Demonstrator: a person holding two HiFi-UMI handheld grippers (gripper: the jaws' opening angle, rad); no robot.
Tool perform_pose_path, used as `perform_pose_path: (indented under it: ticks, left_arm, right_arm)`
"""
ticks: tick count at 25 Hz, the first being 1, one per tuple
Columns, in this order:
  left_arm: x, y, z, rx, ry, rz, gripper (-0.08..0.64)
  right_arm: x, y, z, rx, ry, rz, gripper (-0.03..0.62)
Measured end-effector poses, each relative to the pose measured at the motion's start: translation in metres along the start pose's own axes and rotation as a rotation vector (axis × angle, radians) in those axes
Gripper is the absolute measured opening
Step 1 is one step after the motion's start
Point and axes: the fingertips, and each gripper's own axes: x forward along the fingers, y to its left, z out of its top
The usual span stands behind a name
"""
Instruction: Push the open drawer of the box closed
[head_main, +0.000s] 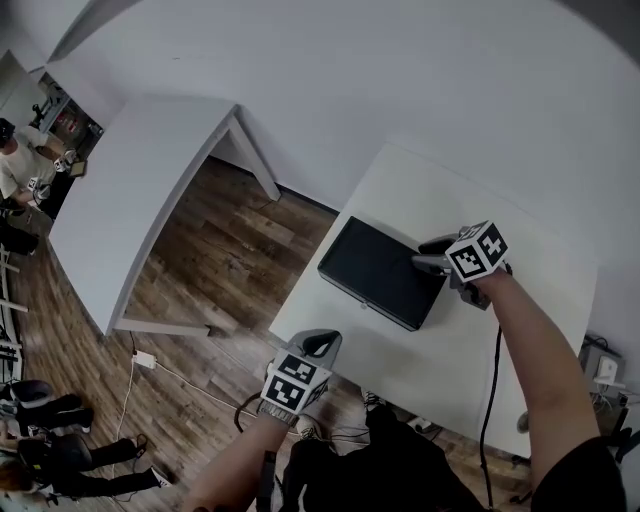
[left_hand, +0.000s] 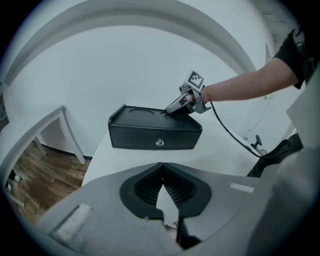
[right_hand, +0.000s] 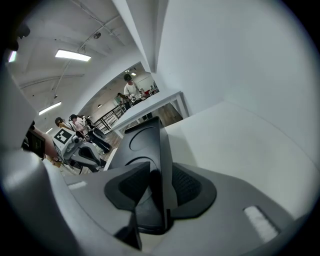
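A flat black box (head_main: 380, 268) lies on the white table (head_main: 500, 340). Its front panel with a small round lock (left_hand: 159, 143) faces my left gripper and looks flush with the body. My right gripper (head_main: 432, 256) is at the box's far right corner. The box's (right_hand: 147, 137) thin edge runs between its jaws, which stand wide on either side of it; I see no firm press of the pads. My left gripper (left_hand: 161, 167) hovers off the table's front edge, apart from the box (left_hand: 152, 131), with its fingertips together and nothing between them.
A second white table (head_main: 130, 200) stands to the left over the wooden floor (head_main: 230, 260). Cables (head_main: 190, 385) trail on the floor below the table's front edge. People (head_main: 20, 170) are at the far left. A cord (head_main: 490, 390) hangs from my right gripper.
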Motion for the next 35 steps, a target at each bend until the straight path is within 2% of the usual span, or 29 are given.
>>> perform_pose_path:
  ticks: [3, 5, 7, 10, 17, 21, 30, 35]
  left_arm:
    - [-0.03, 0.002, -0.014, -0.047, -0.028, -0.03, 0.003]
    - [-0.052, 0.0, -0.024, -0.122, -0.053, -0.063, 0.003]
    - [-0.072, -0.003, -0.029, -0.199, -0.095, -0.121, 0.003]
    - [-0.096, -0.009, -0.028, -0.278, -0.174, -0.24, 0.003]
    - [-0.168, -0.041, -0.04, -0.377, -0.291, -0.473, 0.003]
    - [-0.202, -0.055, -0.059, -0.426, -0.315, -0.561, 0.003]
    - [-0.265, -0.088, -0.101, -0.53, -0.344, -0.73, 0.003]
    - [-0.286, -0.105, -0.133, -0.556, -0.319, -0.791, 0.003]
  right_arm:
    - [-0.014, -0.004, 0.001, -0.004, -0.051, -0.059, 0.135]
    - [-0.028, -0.002, 0.001, 0.008, -0.098, -0.106, 0.098]
    - [-0.045, 0.004, 0.002, 0.022, -0.152, -0.16, 0.014]
    - [-0.07, 0.026, 0.005, 0.056, -0.245, -0.196, 0.0]
    - [-0.094, 0.144, -0.006, 0.207, -0.504, -0.098, 0.003]
    - [-0.082, 0.218, -0.024, 0.299, -0.613, -0.022, 0.003]
    - [-0.034, 0.374, -0.076, 0.463, -0.721, 0.119, 0.003]
    - [-0.011, 0.444, -0.116, 0.584, -0.767, 0.171, 0.003]
